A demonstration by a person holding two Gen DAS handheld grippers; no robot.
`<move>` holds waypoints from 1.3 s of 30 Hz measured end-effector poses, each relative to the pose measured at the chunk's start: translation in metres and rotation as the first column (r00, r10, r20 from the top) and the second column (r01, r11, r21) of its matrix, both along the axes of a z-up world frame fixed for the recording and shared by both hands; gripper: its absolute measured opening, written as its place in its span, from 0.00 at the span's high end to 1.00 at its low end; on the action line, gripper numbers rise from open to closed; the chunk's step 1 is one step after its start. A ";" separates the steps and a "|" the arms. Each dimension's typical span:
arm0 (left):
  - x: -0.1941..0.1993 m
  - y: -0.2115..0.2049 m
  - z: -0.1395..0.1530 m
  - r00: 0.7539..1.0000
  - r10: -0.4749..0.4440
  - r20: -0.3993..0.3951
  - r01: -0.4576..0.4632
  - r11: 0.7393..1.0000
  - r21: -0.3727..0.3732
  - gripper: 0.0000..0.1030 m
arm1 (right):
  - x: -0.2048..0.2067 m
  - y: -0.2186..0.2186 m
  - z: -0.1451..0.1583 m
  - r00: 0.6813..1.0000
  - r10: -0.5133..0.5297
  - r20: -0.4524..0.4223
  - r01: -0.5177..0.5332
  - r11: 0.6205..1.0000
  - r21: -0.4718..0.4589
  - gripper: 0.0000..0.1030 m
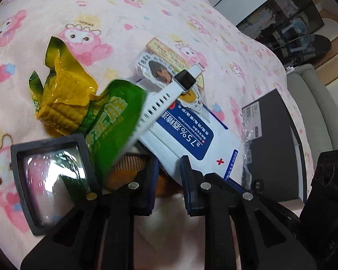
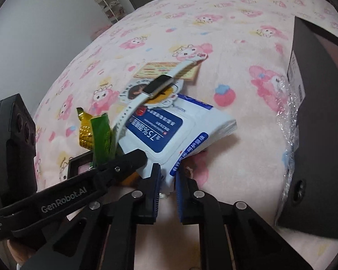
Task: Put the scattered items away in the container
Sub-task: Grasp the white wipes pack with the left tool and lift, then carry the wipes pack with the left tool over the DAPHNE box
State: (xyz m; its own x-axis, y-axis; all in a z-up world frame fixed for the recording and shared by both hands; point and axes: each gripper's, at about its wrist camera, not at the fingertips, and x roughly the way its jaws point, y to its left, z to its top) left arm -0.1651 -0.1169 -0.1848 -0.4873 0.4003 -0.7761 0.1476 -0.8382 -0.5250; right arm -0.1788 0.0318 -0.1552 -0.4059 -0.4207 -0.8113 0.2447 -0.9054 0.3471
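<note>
While the left gripper [image 1: 167, 181] fingers are hovering parted beside the corn packet [image 1: 83, 103], the right gripper [image 2: 167, 185] fingers are pinching the alcohol wipes pack [image 2: 169, 132], which is lying under a white smartwatch [image 2: 155, 87], left of the dark box [image 2: 322, 112].

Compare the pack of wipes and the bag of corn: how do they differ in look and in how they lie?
The pack of wipes is white with a blue label; the bag of corn is green and yellow, partly see-through. The wipes are flat and rectangular; the corn bag is bulgy and crinkled. The white watch lies over the wipes and reaches the corn bag's edge. Both are soft packages lying on the pink blanket.
</note>
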 end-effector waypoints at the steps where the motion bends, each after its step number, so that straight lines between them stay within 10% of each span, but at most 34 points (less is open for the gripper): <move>1: 0.004 0.004 0.004 1.000 -0.014 -0.001 0.014 1.000 -0.008 0.83 | 0.003 0.002 0.003 1.000 -0.001 -0.002 0.001 1.000 -0.002 0.91; 23: 0.109 0.115 0.016 0.943 -0.319 0.091 0.324 0.945 -0.041 0.74 | 0.144 0.126 0.010 0.993 -0.103 0.064 0.104 0.994 -0.022 0.92; 39: 0.064 0.091 0.009 0.977 -0.190 0.098 0.209 0.946 -0.248 0.61 | 0.137 0.172 -0.012 0.974 -0.185 0.130 0.195 0.978 -0.074 0.76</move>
